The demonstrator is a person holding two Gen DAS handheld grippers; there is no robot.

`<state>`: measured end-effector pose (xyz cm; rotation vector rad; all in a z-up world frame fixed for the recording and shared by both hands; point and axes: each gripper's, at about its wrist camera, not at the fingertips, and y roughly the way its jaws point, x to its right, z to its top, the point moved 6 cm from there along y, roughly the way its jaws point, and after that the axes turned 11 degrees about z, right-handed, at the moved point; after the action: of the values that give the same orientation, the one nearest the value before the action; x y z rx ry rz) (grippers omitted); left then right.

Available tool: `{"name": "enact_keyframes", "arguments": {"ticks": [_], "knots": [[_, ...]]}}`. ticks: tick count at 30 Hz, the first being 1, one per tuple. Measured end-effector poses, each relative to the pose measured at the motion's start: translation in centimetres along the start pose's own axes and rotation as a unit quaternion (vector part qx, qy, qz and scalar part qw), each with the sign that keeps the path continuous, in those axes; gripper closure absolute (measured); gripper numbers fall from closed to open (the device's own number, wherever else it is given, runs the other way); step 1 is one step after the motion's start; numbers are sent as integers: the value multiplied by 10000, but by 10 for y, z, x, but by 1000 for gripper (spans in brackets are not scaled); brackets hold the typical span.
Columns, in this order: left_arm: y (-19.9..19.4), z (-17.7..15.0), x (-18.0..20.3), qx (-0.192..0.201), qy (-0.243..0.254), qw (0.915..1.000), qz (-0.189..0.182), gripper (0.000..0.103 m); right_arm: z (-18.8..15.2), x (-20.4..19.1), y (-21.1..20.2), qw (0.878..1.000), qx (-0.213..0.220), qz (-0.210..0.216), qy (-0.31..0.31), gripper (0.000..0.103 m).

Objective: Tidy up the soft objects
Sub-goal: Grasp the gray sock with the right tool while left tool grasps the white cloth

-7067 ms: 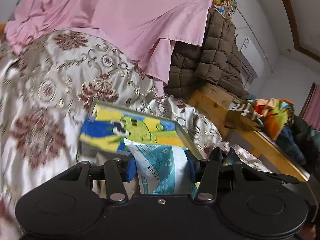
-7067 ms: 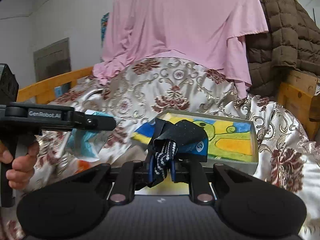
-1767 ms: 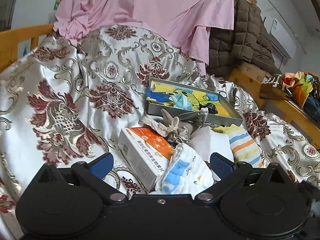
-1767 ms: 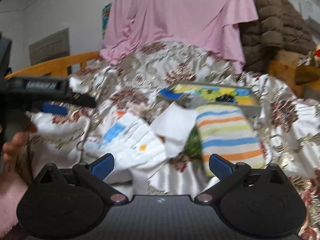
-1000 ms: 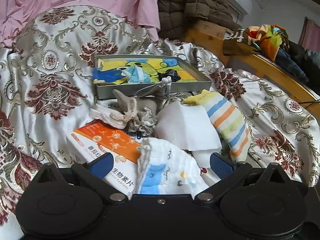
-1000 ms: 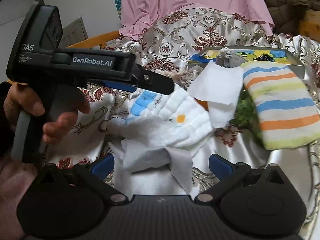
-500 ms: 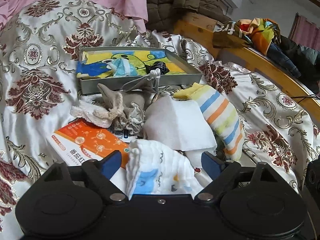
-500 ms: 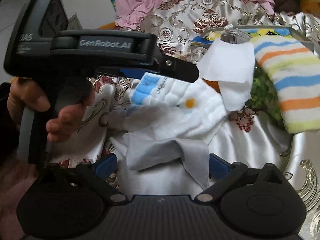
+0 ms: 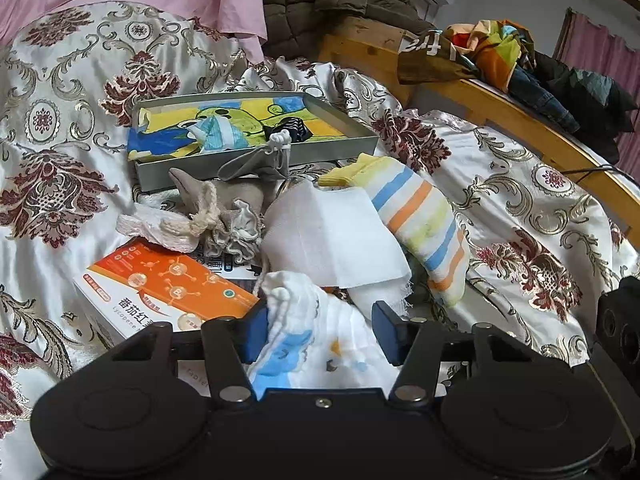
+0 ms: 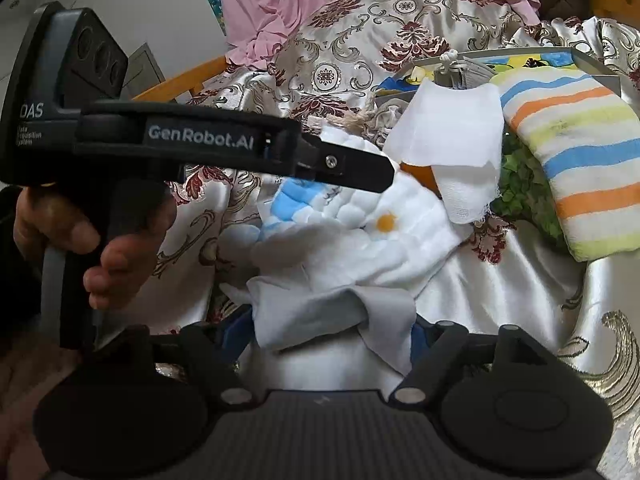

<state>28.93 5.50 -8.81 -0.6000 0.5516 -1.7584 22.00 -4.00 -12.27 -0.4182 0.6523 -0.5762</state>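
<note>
My left claw and right claw have both just been closing around the white cloth; neither pad pair visibly pinches yet. Cloth lies on the bedspread, directly ahead between both claws, short of the tray. Left has the bunched end, right the loose corner.

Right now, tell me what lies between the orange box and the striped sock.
In the left wrist view, a flat white gauze cloth lies between the orange box and the striped sock, its right edge overlapping the sock.

orange box partly hidden under cloths, small print unreadable
</note>
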Motion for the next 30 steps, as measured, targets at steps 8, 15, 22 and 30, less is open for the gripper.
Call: {"name": "enact_keyframes", "arguments": {"ticks": [8, 15, 22, 30], "knots": [[8, -15, 17, -260, 555, 9981, -36, 51, -1, -3, -2, 10000, 19, 53, -8, 28], [15, -22, 17, -566, 586, 9967, -49, 33, -2, -8, -3, 9999, -7, 110, -63, 33], [21, -27, 29, -771, 984, 9921, -14, 25, -2, -10, -2, 9999, -52, 72, -115, 43], [22, -24, 17, -780, 852, 9927, 345, 63, -3, -9, -2, 10000, -51, 44, -67, 61]]}}
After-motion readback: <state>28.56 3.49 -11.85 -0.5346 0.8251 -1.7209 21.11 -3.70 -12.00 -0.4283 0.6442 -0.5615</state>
